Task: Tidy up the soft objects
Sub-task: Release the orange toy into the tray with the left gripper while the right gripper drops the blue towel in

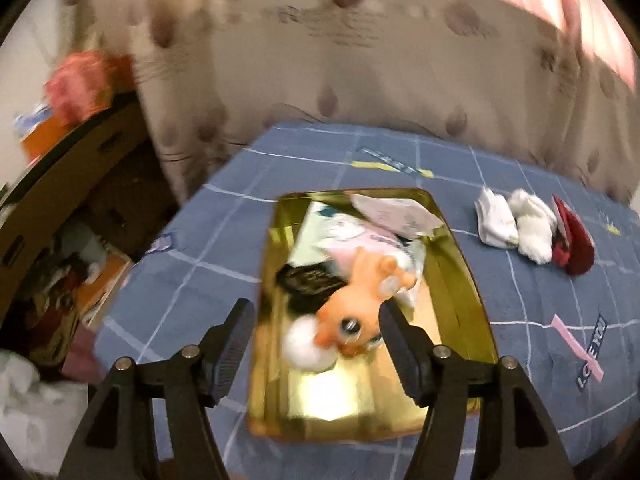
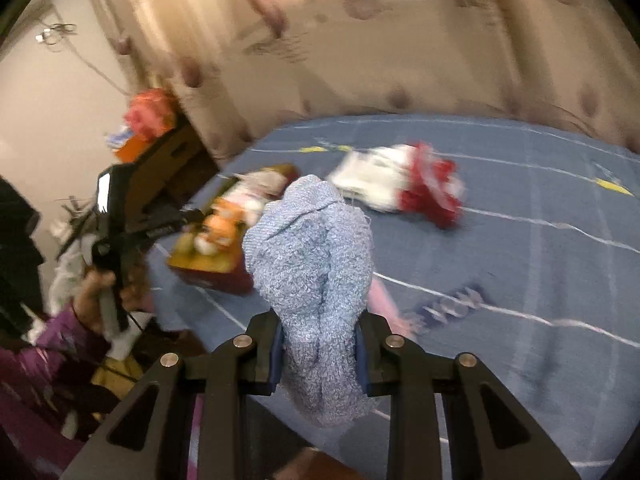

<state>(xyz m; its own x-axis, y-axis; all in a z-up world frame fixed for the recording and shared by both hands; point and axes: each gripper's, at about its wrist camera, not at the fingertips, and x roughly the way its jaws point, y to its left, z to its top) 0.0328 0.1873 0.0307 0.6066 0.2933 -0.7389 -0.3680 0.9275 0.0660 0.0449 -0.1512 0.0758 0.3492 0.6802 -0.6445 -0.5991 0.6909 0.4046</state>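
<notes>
My right gripper [image 2: 320, 354] clenched the blue sock [image 2: 310, 264] above the blue checked bedspread [image 2: 520, 280], left gripper [image 1: 318, 334] gaped over the gold tin [image 1: 460, 280], spotted curtain [image 1: 360, 80] behind.

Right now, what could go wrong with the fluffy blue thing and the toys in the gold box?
The blue sock is pinched only at its lower part by the right tool, so its floppy top might snag or slip free. The gold box already looks crowded; the orange plush toy sits high and could tumble out when more goes in.
</notes>
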